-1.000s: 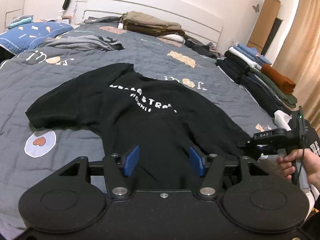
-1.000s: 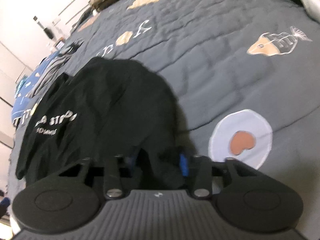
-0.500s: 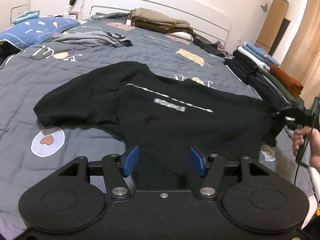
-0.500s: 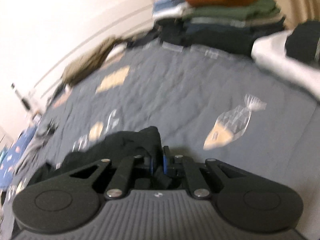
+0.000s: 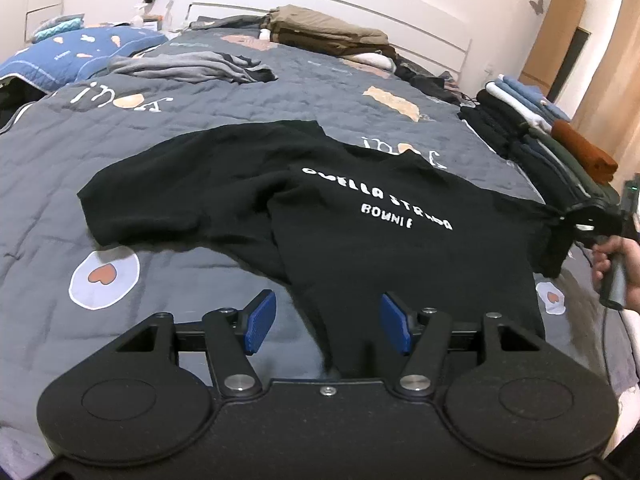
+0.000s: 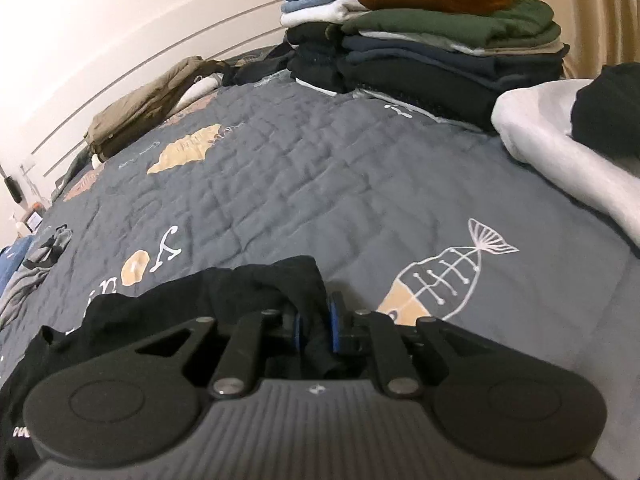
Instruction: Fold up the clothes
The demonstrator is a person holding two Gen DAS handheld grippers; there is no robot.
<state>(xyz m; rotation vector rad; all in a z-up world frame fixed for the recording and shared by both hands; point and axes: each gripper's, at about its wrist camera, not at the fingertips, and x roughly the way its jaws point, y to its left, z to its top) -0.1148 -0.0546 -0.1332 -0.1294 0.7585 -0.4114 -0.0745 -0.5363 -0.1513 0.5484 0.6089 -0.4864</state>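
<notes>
Jaws on the right gripper (image 6: 316, 330) were opening, with a bunched black sleeve of the T-shirt (image 5: 360, 232) between the pads; in the right wrist view the cloth seemed still pinched. Left gripper (image 5: 328, 326) stood about half open and empty, poised over the shirt's near hem, one pad over the shirt and the other over the quilt (image 5: 240, 112).

T-shirt lay print-up across the bed, left sleeve flat, right sleeve lifted off the quilt and pulled taut sideways by the right gripper, gripped in a hand (image 5: 618, 260).

Step judged: spreading the shirt flat before the first fold. To do it well: keep tension even, lower the sleeve until it lies flat and only then let go, avoiding a twist. Left jaws should then take the hem squarely. Risk: early release leaves the sleeve crumpled.
</notes>
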